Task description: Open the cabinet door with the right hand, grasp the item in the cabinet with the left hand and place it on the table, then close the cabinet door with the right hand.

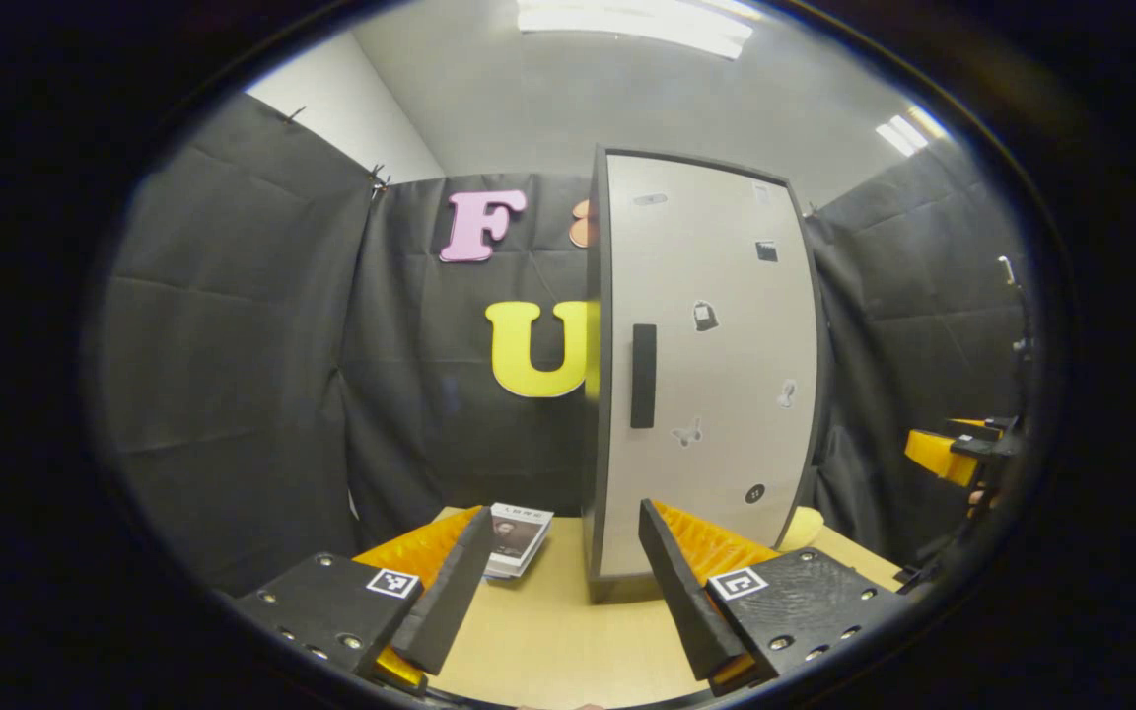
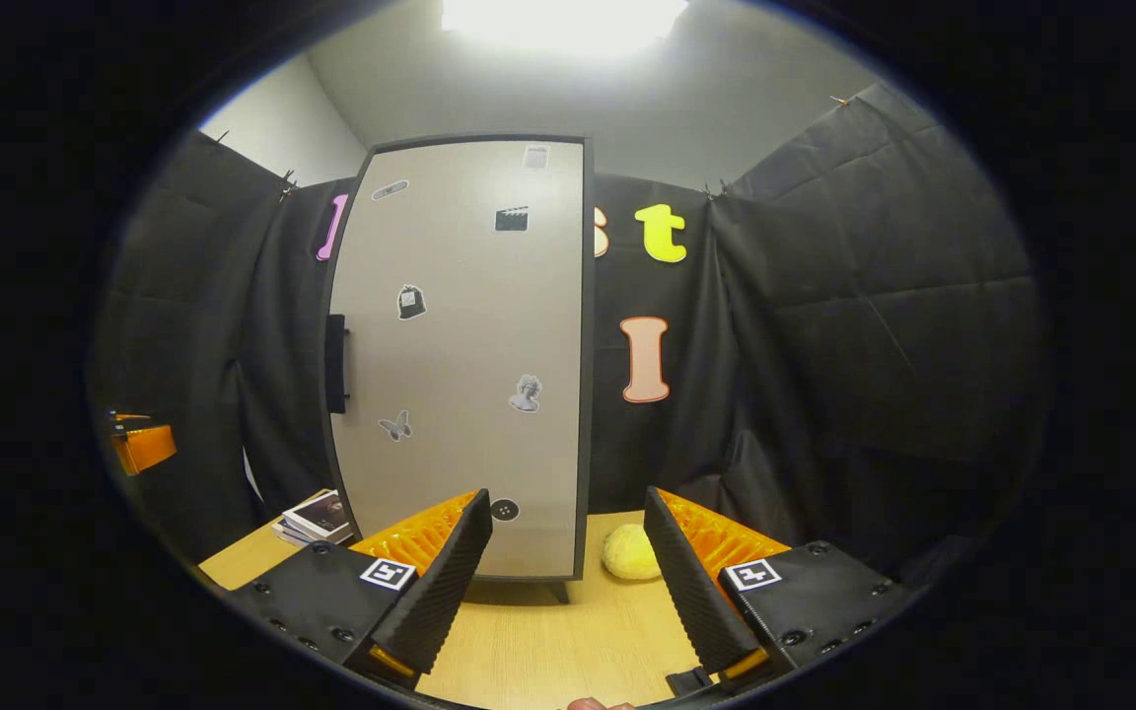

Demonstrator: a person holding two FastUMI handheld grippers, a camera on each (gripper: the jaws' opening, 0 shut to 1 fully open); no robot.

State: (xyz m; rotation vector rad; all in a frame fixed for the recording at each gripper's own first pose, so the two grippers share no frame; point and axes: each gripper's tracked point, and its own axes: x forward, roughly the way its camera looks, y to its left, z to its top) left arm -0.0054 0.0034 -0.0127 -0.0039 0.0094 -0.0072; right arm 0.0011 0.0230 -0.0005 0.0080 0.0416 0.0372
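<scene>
Two grippers: left gripper [image 1: 560,572] and right gripper [image 2: 568,562] hover before the cabinet [image 1: 706,365], jaws open, empty.
Door: shut, so the item inside is hidden.
Handle [image 1: 643,376]: on the door's left edge, ungrasped.
Books [image 1: 519,537]: left of cabinet.

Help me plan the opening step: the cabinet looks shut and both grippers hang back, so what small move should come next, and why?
Probably ease the right gripper forward and to its left toward the dark handle on the cabinet door. The door is closed, the gripper is open and holds nothing, and it stands off from the cabinet above the table.
</scene>
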